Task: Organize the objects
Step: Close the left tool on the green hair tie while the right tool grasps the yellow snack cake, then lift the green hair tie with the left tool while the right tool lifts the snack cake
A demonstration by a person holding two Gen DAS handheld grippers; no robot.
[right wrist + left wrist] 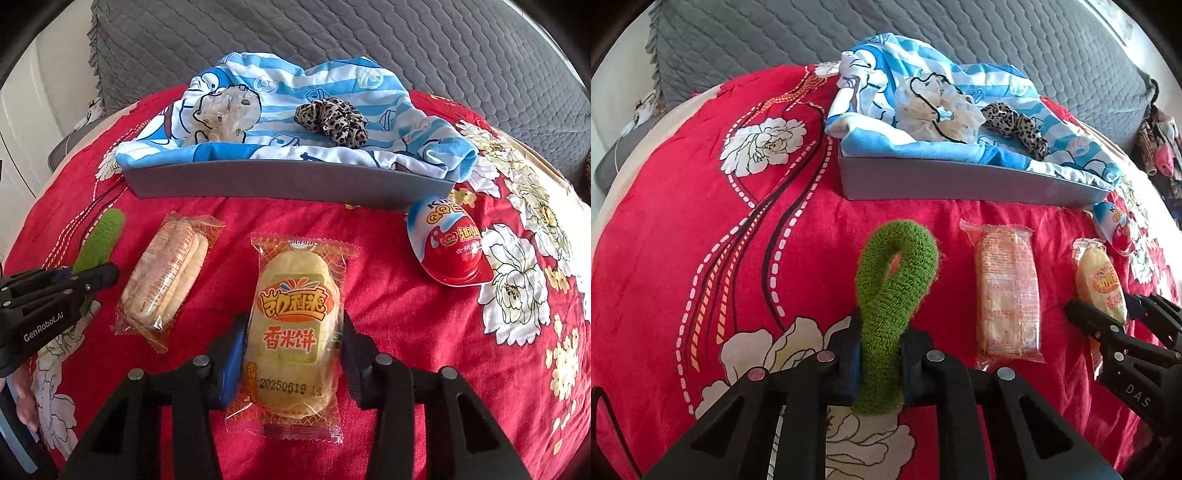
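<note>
My left gripper [879, 343] is shut on a fuzzy green hair tie [897, 258], whose loop stands up beyond the fingers above the red floral blanket [683, 221]. My right gripper [293, 350] is shut on a yellow rice cracker packet [295, 295] that lies on the blanket, with a pad pressing each long side. A second, clear-wrapped cracker packet [166, 280] lies between the two grippers. To the right rests a red and white chocolate egg [450, 243]. In the right wrist view the left gripper [88, 277] shows at the left edge with the green tie [107, 236].
A grey tray [288, 184] sits behind the snacks, lined with a blue striped cloth [280, 92]. On the cloth lie a leopard scrunchie [332, 118] and a cream scrunchie [225, 114]. A grey quilted cover [332, 33] rises at the back.
</note>
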